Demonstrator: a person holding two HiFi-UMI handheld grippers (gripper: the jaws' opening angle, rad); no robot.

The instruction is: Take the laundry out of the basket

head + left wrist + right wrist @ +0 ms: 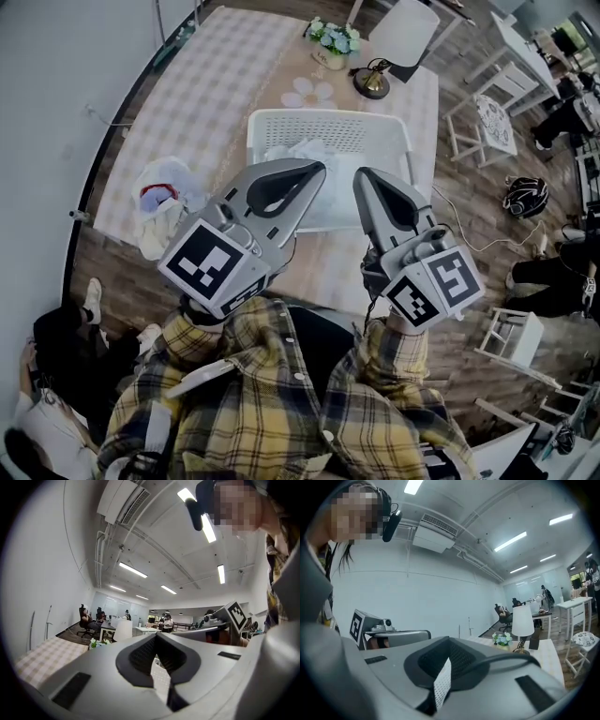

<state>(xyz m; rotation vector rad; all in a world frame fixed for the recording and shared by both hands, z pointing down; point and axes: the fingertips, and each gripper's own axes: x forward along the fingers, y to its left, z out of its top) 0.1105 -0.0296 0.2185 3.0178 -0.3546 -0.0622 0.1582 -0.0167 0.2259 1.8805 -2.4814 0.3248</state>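
**Hazards.** The white laundry (309, 150) lies inside the basket (328, 113), which stands mid-table (216, 75), closer to the right edge. Both tools are closed and carry no cloth, so going down in this state would probably only push at the fabric; the jaws need to open first. The basket looks light. A grip that catches its mesh wall together with the cloth could lift or drag it toward the near edge. A pile of cloth (164, 192) near the left edge marks the likely drop area. A wide swing toward the far edge risks striking the lamp (372, 80) or the flowers (333, 39).

**Pose.** The left hand-held gripper (317, 169) and the right hand-held gripper (361, 176) are held side by side, close together. Both point roughly level over the near part of the basket, above the laundry and not touching it. In each gripper view the jaws meet, with only basket mesh showing through the slit.
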